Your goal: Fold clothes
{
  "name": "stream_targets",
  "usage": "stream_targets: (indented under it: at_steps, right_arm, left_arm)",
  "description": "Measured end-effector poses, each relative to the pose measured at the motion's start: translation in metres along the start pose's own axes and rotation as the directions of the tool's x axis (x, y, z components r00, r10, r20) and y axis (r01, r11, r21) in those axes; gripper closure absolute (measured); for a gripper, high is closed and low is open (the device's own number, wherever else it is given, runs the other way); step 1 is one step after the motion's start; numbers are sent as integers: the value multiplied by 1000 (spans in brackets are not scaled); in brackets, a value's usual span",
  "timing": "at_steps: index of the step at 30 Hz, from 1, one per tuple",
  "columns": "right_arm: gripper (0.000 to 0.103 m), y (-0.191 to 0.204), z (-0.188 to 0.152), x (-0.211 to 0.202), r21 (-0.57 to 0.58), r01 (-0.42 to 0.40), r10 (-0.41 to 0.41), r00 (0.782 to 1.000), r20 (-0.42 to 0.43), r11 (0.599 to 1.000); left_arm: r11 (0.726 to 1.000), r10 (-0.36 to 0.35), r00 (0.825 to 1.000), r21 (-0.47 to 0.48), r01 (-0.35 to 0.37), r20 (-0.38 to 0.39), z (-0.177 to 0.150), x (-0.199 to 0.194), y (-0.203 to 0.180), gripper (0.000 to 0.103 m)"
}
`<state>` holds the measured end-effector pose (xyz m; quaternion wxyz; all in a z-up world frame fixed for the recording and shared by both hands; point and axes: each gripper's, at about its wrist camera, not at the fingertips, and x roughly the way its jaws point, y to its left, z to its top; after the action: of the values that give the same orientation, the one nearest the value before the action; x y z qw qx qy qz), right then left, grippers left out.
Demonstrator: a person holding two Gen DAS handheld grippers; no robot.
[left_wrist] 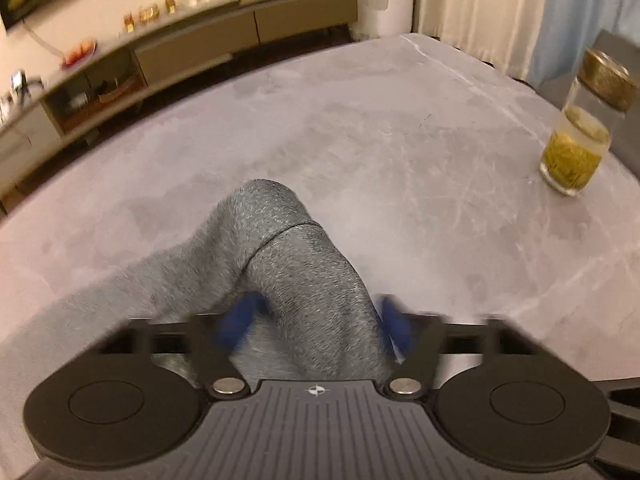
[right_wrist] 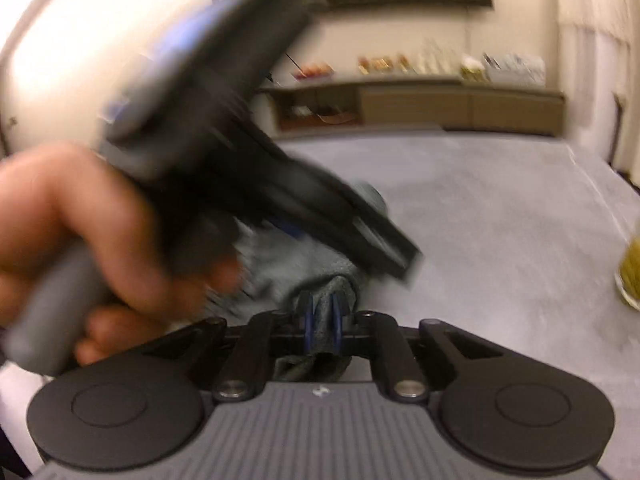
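A grey knit garment (left_wrist: 288,264) lies bunched on the pale grey table (left_wrist: 400,140). In the left wrist view a thick hump of it rises between the blue pads (left_wrist: 240,320) of my left gripper (left_wrist: 316,320), whose jaws stand fairly wide and press the fold from both sides. The rest of the cloth trails off to the left. In the right wrist view my right gripper (right_wrist: 322,320) is shut on a thin edge of the same garment (right_wrist: 304,264). A person's hand (right_wrist: 80,232) holds the blurred left tool just above and to the left of it.
A glass jar (left_wrist: 576,148) with a gold lid and yellow-green contents stands on the table at the right, also seen at the right edge of the right wrist view as the jar (right_wrist: 632,276). A long brown sideboard (left_wrist: 200,40) runs along the far wall.
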<state>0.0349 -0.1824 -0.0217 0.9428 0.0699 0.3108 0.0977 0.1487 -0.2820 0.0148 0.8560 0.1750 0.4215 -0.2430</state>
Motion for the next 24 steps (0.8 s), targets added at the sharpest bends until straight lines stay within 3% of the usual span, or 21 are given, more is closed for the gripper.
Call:
stream_targets:
  at_steps: [2, 6, 9, 14, 15, 18, 20, 23, 24]
  right_arm:
    - [93, 6, 3, -1, -5, -41, 41, 999, 22, 999]
    - [85, 9, 12, -9, 48, -155, 150, 984, 99, 987]
    - [74, 5, 18, -11, 104, -252, 238, 962, 134, 962]
    - [72, 22, 21, 32, 93, -240, 238, 971, 23, 966]
    - [72, 28, 20, 43, 80, -227, 228, 974, -5, 971]
    - [72, 40, 19, 60, 55, -193, 196, 979, -58, 980]
    - [72, 45, 17, 68, 44, -177, 180, 980, -82, 983]
    - [72, 49, 11, 64, 37, -169, 172, 980, -98, 985]
    - [72, 49, 9, 62, 38, -172, 175, 979, -107, 984]
  left_arm:
    - [1000, -12, 999, -3, 12, 32, -4, -10, 10, 82]
    - [984, -38, 988, -169, 63, 148, -29, -62, 80, 85]
    - [950, -20, 976, -300, 86, 217, -55, -99, 138, 85]
    - [886, 30, 993, -464, 27, 115, -115, -79, 209, 85]
    - [867, 23, 993, -497, 36, 112, -124, -72, 215, 85]
    - [818, -64, 983, -555, 151, 172, -128, -65, 212, 78]
    - [836, -106, 974, -512, 196, 200, -113, -64, 192, 57]
    - [904, -152, 967, -368, 219, 203, -75, -62, 141, 29]
    - [926, -167, 968, -306, 219, 188, -62, -59, 122, 25]
